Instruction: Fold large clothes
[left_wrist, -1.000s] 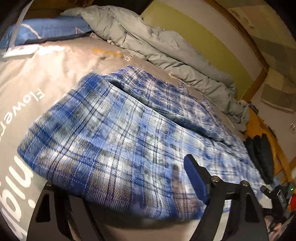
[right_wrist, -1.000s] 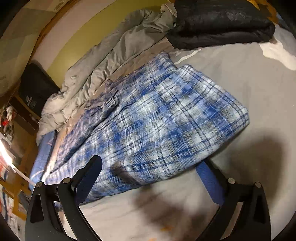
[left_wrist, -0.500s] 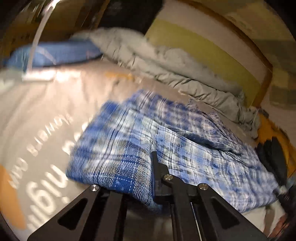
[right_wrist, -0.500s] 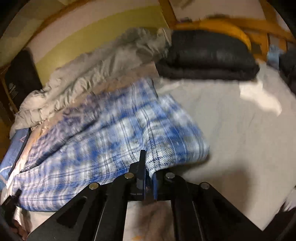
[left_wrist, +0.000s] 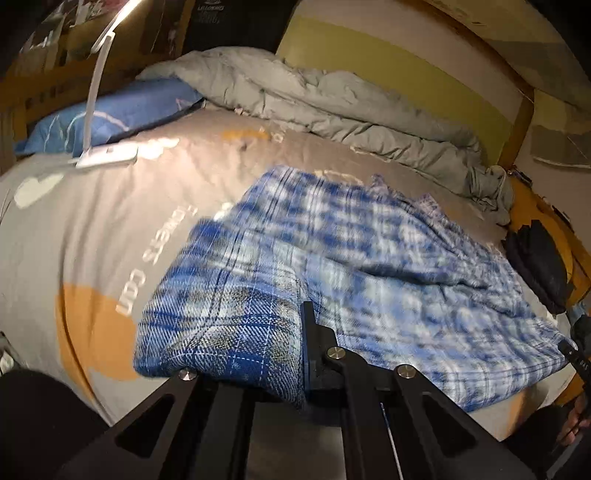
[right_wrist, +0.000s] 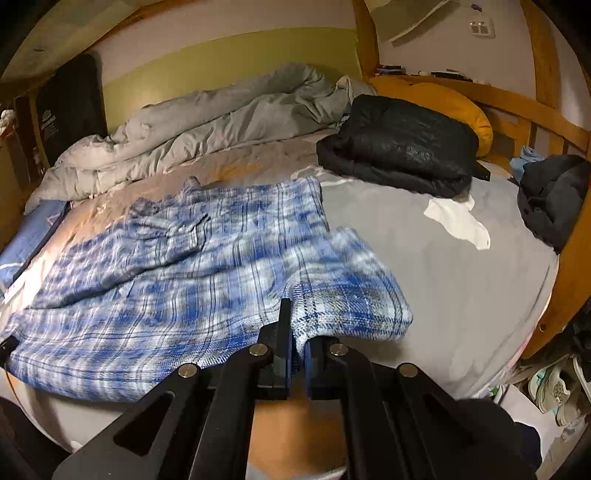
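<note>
Seen from the left wrist: left claw (left_wrist: 301, 354) now clamped on the near edge of the blue plaid garment (left_wrist: 332, 266), jaws wide apart a second ago with the hem merely lying between them, pinched tight since. Cloth bunched into a thick fold just left of the claw and lifted off the printed grey bedsheet (left_wrist: 92, 229); remainder of the garment trailing ahead and to the right, blurred with motion. Crumpled grey duvet (left_wrist: 314, 99) far ahead, blue pillow (left_wrist: 110, 118) and white lamp base (left_wrist: 109, 155) ahead to the left, all well apart from the grip. Seen from the right wrist: right claw (right_wrist: 295, 350) likewise closed on the same garment (right_wrist: 184, 266), open and straddling the hem a second back, now gripping a corner that bulges just right of the jaws and hangs clear of the bedsheet (right_wrist: 443, 266). Folded black jacket (right_wrist: 399, 147) and white sock (right_wrist: 458, 221) ahead and to the right, untouched. Judged from this: both near corners secured and raised, grasp phase done, fold-over toward the far edge ready to begin.
</note>
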